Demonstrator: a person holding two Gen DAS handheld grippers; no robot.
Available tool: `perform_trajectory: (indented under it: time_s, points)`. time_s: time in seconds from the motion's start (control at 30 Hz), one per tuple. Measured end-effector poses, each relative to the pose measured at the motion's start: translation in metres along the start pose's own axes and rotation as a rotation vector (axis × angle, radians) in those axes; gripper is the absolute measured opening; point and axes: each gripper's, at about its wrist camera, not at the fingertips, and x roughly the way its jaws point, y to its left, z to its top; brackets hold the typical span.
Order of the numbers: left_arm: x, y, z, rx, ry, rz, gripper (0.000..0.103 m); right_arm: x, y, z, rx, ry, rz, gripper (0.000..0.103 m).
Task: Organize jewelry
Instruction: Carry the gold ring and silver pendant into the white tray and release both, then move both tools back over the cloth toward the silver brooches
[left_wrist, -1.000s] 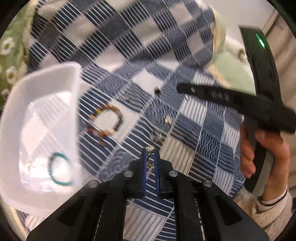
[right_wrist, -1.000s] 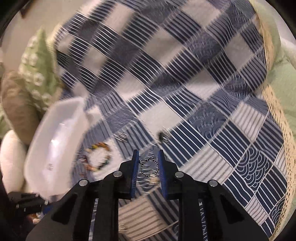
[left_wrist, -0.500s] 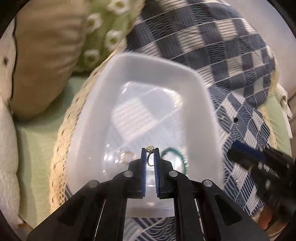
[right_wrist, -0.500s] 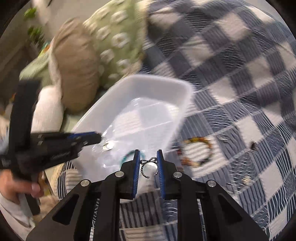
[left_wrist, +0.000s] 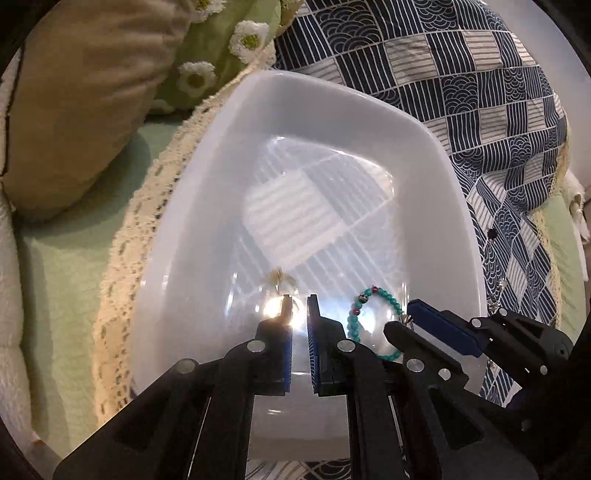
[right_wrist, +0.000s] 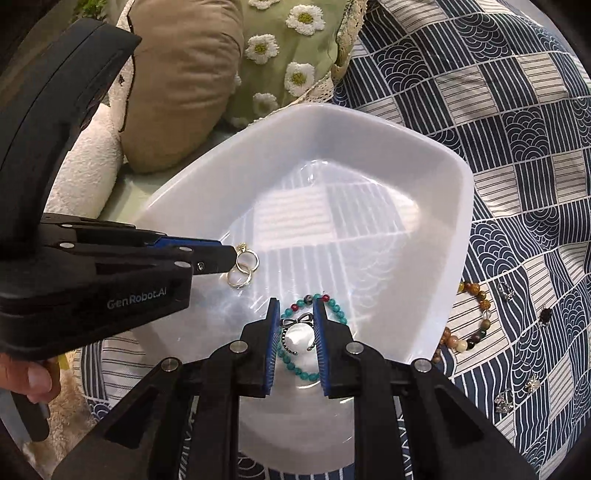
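A white plastic tray (left_wrist: 436, 155) (right_wrist: 454, 206) lies on a blue patterned quilt. In it lie a turquoise bead bracelet (left_wrist: 373, 321) (right_wrist: 332, 310) and a plain ring (right_wrist: 239, 277). My left gripper (left_wrist: 298, 306) (right_wrist: 231, 260) is over the tray with its jaws slightly apart; a gold ring with a stone (left_wrist: 279, 278) (right_wrist: 246, 257) sits just off its tips, free of the pads. My right gripper (right_wrist: 297, 314) (left_wrist: 406, 319) is shut on a small dark bow ring (right_wrist: 297, 322) above the bracelet.
A brown bead bracelet (right_wrist: 469, 321) and several small jewelry pieces (right_wrist: 506, 291) lie on the quilt (right_wrist: 517, 147) right of the tray. A tan cushion (left_wrist: 81, 92) and a green daisy cushion (right_wrist: 288, 48) lie behind the tray. A lace edge (left_wrist: 147, 206) runs along its left.
Both grippers have moved down over the tray. My left gripper's jaws have parted and the gold stone ring has left them. The right gripper still holds the bow ring.
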Motion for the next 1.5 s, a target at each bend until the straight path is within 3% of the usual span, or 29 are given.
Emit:
perform_trajectory:
  time_s: [0.33,0.4,0.57,0.6,0.67,0.7,0.73,0.87,0.93,1.03,1.2,1.33,1.5]
  points:
    - [-0.003,-0.003,0.0,-0.002,-0.02,0.006,0.008,-0.001,-0.004,0.0,0.019,0.004,0.001,0.02]
    - [-0.005,-0.003,0.0,-0.005,-0.025,0.004,0.008,-0.004,-0.005,0.0,0.03,-0.004,0.008,0.026]
    - [-0.025,-0.009,-0.002,0.002,-0.087,-0.019,0.009,-0.032,-0.022,0.003,0.072,-0.041,0.012,0.028]
    - [-0.03,-0.012,-0.003,0.016,-0.099,-0.027,0.01,-0.045,-0.032,0.005,0.089,-0.046,0.01,0.032]
    - [-0.041,-0.025,-0.004,0.049,-0.121,-0.065,0.016,-0.065,-0.05,0.006,0.118,-0.065,0.003,0.05]
    - [-0.045,-0.033,-0.005,0.067,-0.13,-0.08,0.028,-0.077,-0.063,0.005,0.139,-0.084,-0.012,0.06]
    - [-0.05,-0.042,-0.008,0.092,-0.142,-0.089,0.042,-0.092,-0.081,0.001,0.168,-0.103,-0.049,0.062]
    - [-0.062,-0.08,-0.018,0.181,-0.177,-0.108,0.055,-0.122,-0.136,-0.018,0.252,-0.107,-0.159,0.066]
    - [-0.068,-0.098,-0.026,0.21,-0.188,-0.14,0.068,-0.129,-0.162,-0.034,0.289,-0.101,-0.212,0.073]
    - [-0.071,-0.134,-0.039,0.285,-0.211,-0.167,0.084,-0.129,-0.197,-0.064,0.328,-0.062,-0.299,0.073]
    - [-0.051,-0.183,-0.057,0.358,-0.152,-0.196,0.084,-0.113,-0.243,-0.105,0.412,0.054,-0.334,0.073]
    - [-0.016,-0.213,-0.07,0.403,-0.065,-0.14,0.084,-0.107,-0.258,-0.109,0.457,0.082,-0.323,0.074]
    - [0.03,-0.239,-0.083,0.412,0.056,-0.14,0.084,-0.101,-0.259,-0.107,0.478,0.111,-0.302,0.08]
